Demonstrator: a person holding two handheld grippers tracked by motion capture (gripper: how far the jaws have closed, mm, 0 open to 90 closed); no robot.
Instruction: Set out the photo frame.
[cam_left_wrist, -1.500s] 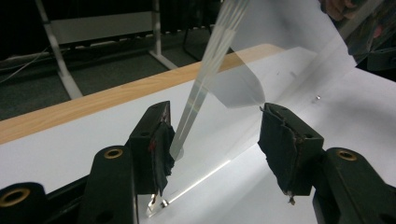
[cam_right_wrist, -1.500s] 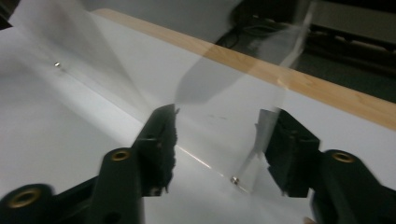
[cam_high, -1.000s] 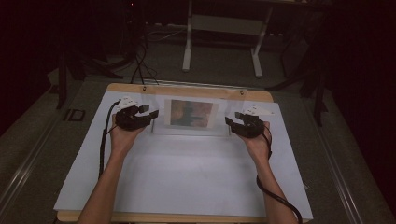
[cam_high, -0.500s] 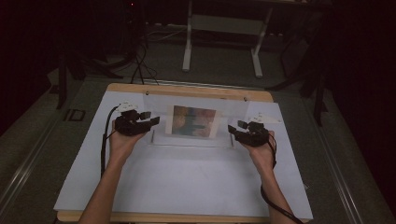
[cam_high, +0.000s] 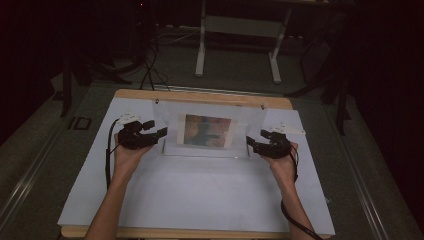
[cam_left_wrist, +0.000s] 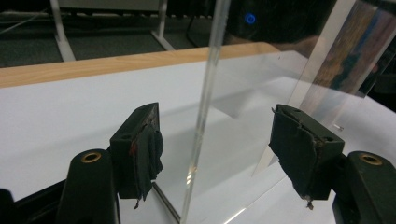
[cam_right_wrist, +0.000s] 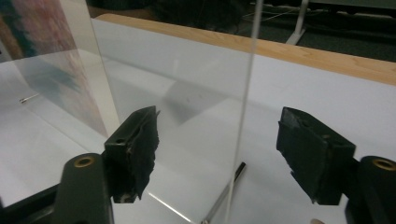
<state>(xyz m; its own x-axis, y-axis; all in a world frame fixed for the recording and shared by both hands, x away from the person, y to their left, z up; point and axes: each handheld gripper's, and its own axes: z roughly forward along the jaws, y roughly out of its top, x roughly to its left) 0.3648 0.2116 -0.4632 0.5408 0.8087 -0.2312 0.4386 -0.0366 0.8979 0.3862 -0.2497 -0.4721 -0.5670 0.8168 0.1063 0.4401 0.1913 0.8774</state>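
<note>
Clear acrylic picture stand (cam_high: 207, 132) sits upright on the white sheet (cam_high: 200, 190), toward 12 o'clock of the table's middle, close to the wooden far edge (cam_high: 200, 96). Colour print (cam_high: 207, 131) sandwiched in its centre, blurry reds and greens, subject not readable. Stand's base rests flat on the sheet.

Left gripper (cam_high: 159, 134) at the stand's 9 o'clock end. Left gripper view: stand's side edge (cam_left_wrist: 203, 112) runs vertical between the two black jaws, gap on both sides, pads (cam_left_wrist: 148, 156) not pressing it. Jaws have just been opening and now stand wide apart with the edge between them. Torn padding visible on both pads.

Right gripper (cam_high: 251, 144) at the stand's 3 o'clock end. Right gripper view: other side edge (cam_right_wrist: 243, 112) again sits between the jaws, pads (cam_right_wrist: 140, 154) clear of it on both sides. Jaws have just been opening, now spread wide, nothing clamped.

Both hands come in from 6 o'clock, forearms on the sheet's side, left hand (cam_high: 127, 155) and right hand (cam_high: 282, 162) under the grippers, black cable (cam_high: 107, 155) trailing from the left one. Grey floor (cam_high: 350, 150) around the table, white desk legs (cam_high: 201, 45) at 12 o'clock beyond it, background dark.
</note>
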